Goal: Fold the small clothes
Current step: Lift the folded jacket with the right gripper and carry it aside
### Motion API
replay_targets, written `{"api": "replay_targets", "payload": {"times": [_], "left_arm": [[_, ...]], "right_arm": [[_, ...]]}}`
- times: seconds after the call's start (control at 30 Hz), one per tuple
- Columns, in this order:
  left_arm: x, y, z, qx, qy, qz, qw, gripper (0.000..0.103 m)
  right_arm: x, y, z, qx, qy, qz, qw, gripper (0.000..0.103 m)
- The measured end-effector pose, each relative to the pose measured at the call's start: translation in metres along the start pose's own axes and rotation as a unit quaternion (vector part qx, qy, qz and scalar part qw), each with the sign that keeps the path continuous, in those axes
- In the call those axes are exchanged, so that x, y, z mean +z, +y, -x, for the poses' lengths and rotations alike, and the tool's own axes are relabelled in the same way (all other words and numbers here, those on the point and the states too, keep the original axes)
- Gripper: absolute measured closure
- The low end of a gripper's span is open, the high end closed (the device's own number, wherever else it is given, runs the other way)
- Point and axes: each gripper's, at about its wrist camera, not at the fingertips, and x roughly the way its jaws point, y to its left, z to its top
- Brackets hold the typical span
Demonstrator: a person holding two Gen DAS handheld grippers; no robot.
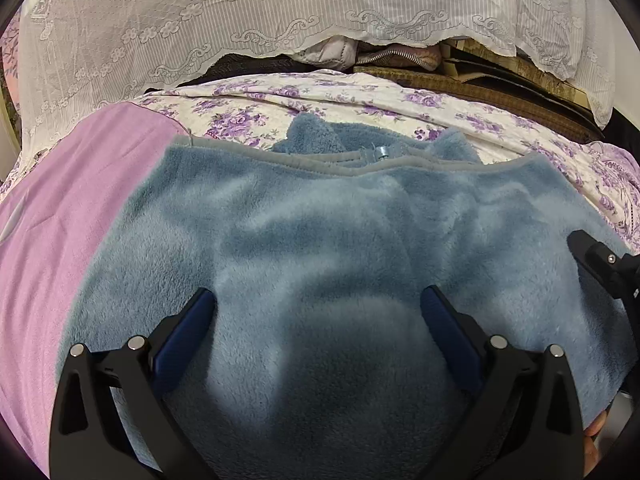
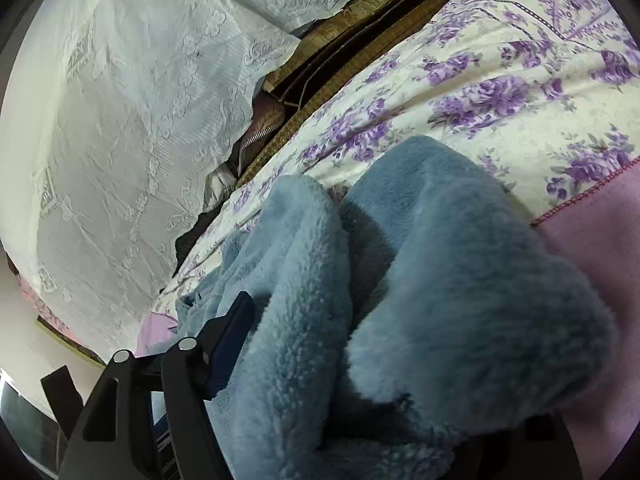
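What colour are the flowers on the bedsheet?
Purple, on the cream floral bedsheet; the right wrist view shows them best.

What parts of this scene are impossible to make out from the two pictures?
- Right wrist view: one finger of the right gripper is buried under the blue fleece garment, so its grip is unclear.
- Left wrist view: the bedspread beneath the garment is covered.
- Left wrist view: items behind the lace curtain are mostly hidden.
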Motion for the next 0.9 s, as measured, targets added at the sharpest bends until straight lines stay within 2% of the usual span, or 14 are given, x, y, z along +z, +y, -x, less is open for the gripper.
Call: {"api": "replay_targets", "payload": {"times": [0.13, 0.2, 0.23, 0.27, 0.37, 0.47, 0.57, 0.63, 0.73, 0.8, 0.9], "left_arm": [[0.000, 0.000, 0.000, 0.000, 0.000, 0.000, 1.0000, 0.004], [0.000, 0.000, 0.000, 0.000, 0.000, 0.000, 1.0000, 0.004], [0.000, 0.000, 0.000, 0.000, 0.000, 0.000, 1.0000, 0.004], [0.000, 0.000, 0.000, 0.000, 0.000, 0.000, 1.0000, 0.004], [-0.001, 0.001, 0.000, 0.000, -0.001, 0.001, 1.0000, 0.004], [-0.001, 0.005, 0.004, -0.007, -0.003, 0.006, 1.0000, 0.004], [-0.002, 0.020, 0.020, -0.040, -0.006, 0.016, 0.9991, 0.005], [-0.003, 0.035, 0.035, -0.049, -0.016, 0.021, 0.9984, 0.005], [-0.001, 0.065, 0.053, 0.006, -0.048, 0.010, 0.9988, 0.005], [-0.003, 0.088, 0.055, 0.035, -0.048, 0.012, 0.9982, 0.005], [-0.011, 0.126, 0.053, 0.055, -0.034, 0.012, 0.9979, 0.005]], "right_arm": [[0.002, -0.002, 0.000, 0.012, 0.005, -0.011, 1.000, 0.032], [0.003, -0.007, 0.004, 0.016, -0.003, -0.025, 1.000, 0.051], [0.003, -0.015, 0.007, 0.021, -0.012, -0.048, 0.999, 0.064], [0.003, -0.020, 0.008, 0.033, -0.015, -0.063, 0.997, 0.067], [0.004, -0.021, 0.012, 0.048, -0.022, -0.064, 0.997, 0.069], [0.004, -0.005, 0.020, 0.039, -0.042, -0.019, 0.998, 0.069], [0.004, 0.010, 0.028, 0.035, -0.062, 0.028, 0.997, 0.069], [0.003, 0.018, 0.031, 0.027, -0.070, 0.053, 0.996, 0.069], [0.002, 0.021, 0.035, 0.024, -0.074, 0.061, 0.995, 0.069], [0.002, 0.025, 0.039, 0.024, -0.076, 0.069, 0.994, 0.069], [0.000, 0.039, 0.043, 0.018, -0.082, 0.094, 0.992, 0.069]]}}
